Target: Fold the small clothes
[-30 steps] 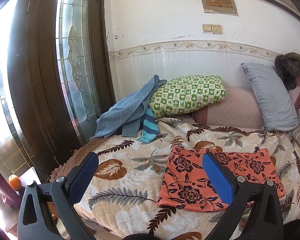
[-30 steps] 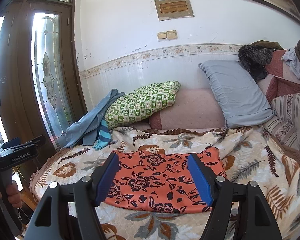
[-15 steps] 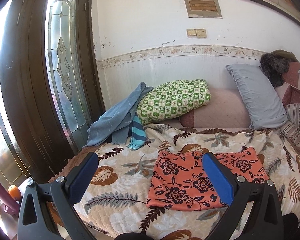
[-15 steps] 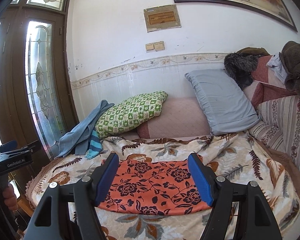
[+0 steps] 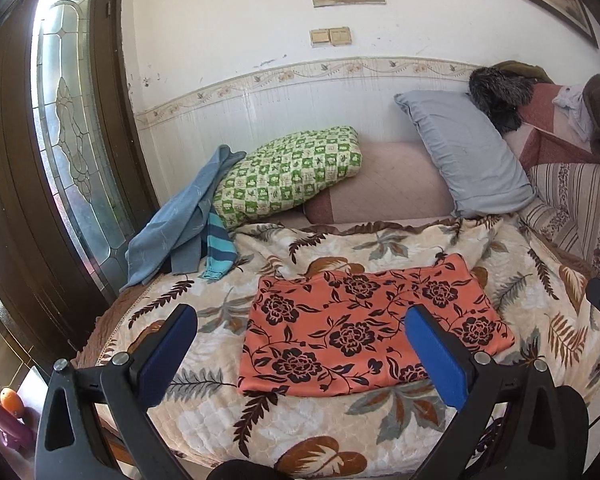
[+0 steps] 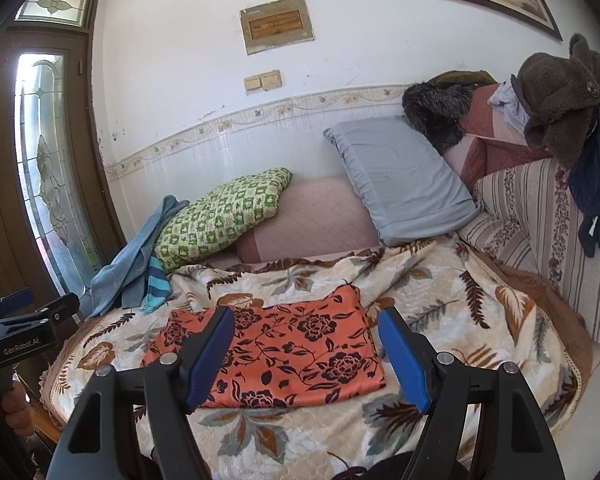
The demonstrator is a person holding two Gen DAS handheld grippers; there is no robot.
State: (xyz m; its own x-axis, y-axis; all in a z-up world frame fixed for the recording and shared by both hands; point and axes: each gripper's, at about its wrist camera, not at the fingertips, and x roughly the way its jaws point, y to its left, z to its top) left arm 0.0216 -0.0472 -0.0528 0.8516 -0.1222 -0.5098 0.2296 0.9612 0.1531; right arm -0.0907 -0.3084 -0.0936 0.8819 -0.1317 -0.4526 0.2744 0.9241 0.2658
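An orange cloth with black flowers [image 5: 364,328] lies flat and folded into a rectangle on the leaf-patterned blanket [image 5: 204,408]; it also shows in the right wrist view [image 6: 288,356]. My left gripper [image 5: 300,352] is open and empty, held back above the bed's near edge. My right gripper [image 6: 306,356] is open and empty, also held back from the cloth. The left gripper's body [image 6: 20,332] shows at the left edge of the right wrist view. A blue garment [image 5: 180,232] with a striped teal piece [image 5: 218,252] lies heaped at the back left.
A green checked pillow [image 5: 292,176], a pink bolster [image 5: 388,188] and a grey pillow [image 5: 464,156] line the wall. Fur hats and clothes [image 6: 560,104] pile at the right on a striped cushion [image 6: 540,216]. A dark wooden door [image 5: 28,160] stands left.
Both grippers have pulled back and tilted up from the bed, so the orange cloth looks smaller and lower. The cloth has not moved. Both jaws stay open.
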